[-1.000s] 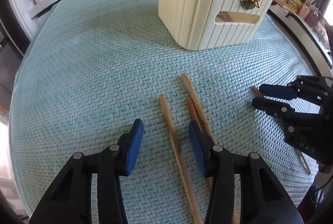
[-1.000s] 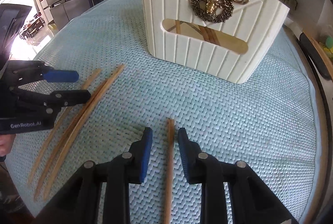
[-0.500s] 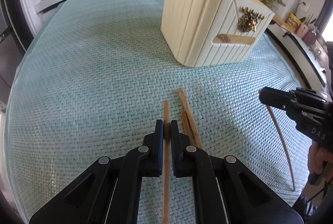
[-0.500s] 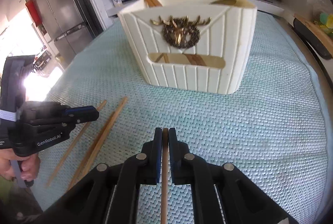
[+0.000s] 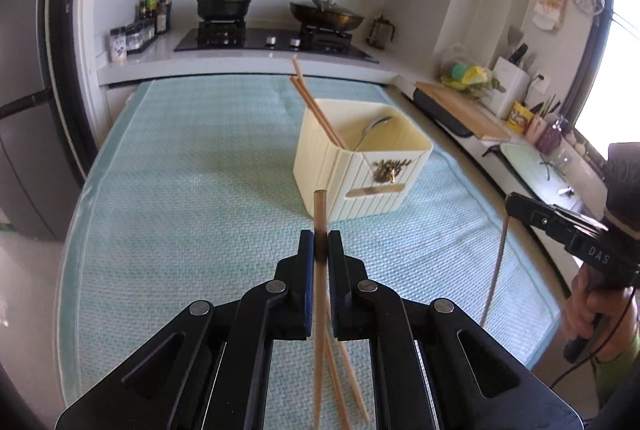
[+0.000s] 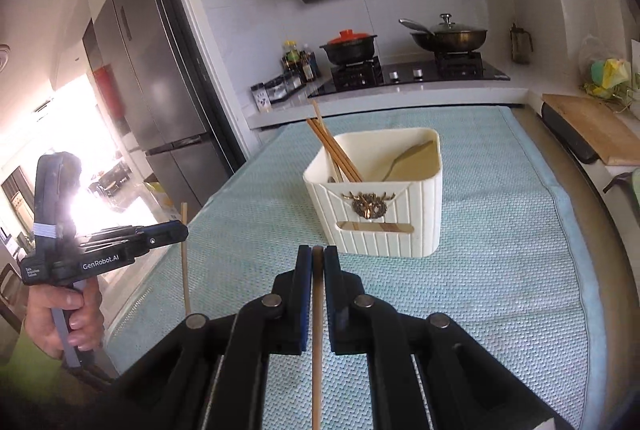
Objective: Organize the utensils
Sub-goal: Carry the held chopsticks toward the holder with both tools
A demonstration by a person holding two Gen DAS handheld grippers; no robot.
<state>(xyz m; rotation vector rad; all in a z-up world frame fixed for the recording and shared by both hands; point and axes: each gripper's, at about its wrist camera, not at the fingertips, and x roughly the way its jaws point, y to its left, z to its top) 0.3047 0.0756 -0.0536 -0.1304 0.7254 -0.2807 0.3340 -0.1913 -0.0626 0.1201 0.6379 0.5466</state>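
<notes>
both grippers are gripping chopsticks in closed jaws: left gripper (image 5: 320,250) holding one chopstick (image 5: 319,214), right gripper (image 6: 317,262) holding another chopstick (image 6: 317,310), facing the cream utensil holder (image 6: 384,226).

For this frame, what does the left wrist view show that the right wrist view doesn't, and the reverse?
Only the left wrist view: two loose chopsticks lying on the mat below the left gripper, and a sink at the right edge.

Only the right wrist view: a refrigerator and a bright doorway on the left.

Both: each gripper shut on one chopstick, the left's and the right gripper's own; the cream utensil holder with chopsticks and a spoon inside; the green mat; the stove.
</notes>
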